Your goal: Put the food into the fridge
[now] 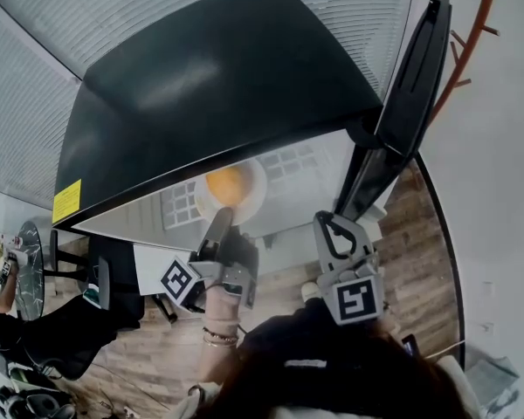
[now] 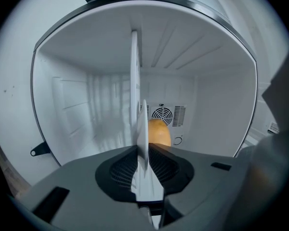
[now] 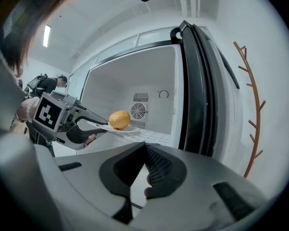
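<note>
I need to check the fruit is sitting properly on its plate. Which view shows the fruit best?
The right gripper view: the orange fruit shows whole, side-on, resting on the white plate. The head view shows it only from above. The left gripper view shows only part of it, behind the plate's edge.

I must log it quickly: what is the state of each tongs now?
Left tongs: seem open, the rim of the white plate between them.
Right tongs: closed, empty.
</note>
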`<control>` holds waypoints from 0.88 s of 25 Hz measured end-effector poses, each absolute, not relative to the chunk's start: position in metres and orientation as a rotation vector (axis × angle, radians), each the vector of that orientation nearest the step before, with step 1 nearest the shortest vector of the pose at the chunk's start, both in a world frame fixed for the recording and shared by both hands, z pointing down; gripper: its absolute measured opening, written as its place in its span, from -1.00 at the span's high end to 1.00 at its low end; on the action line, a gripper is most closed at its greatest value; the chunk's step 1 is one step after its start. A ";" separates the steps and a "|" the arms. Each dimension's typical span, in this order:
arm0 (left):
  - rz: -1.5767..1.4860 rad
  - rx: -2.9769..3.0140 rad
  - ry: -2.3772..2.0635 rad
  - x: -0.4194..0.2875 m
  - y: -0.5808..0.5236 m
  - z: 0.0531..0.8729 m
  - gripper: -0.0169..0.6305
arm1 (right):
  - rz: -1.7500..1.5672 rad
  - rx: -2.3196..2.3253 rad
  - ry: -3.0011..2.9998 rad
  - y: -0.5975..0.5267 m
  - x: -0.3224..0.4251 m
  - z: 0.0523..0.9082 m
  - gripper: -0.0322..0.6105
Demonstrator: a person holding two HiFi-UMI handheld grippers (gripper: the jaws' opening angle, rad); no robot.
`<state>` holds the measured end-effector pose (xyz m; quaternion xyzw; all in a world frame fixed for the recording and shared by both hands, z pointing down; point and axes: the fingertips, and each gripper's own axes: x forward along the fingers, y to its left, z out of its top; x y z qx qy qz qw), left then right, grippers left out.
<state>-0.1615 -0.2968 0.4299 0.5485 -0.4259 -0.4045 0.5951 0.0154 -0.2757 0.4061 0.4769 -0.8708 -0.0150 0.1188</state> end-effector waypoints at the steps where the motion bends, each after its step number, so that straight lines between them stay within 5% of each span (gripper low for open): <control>1: -0.936 1.277 -0.988 -0.162 -0.296 0.430 0.72 | -0.036 1.396 -2.549 -0.275 0.015 0.406 0.89; 22: -0.956 1.376 -0.973 -0.171 -0.266 0.414 0.51 | -0.092 1.370 -2.548 -0.240 0.007 0.399 0.89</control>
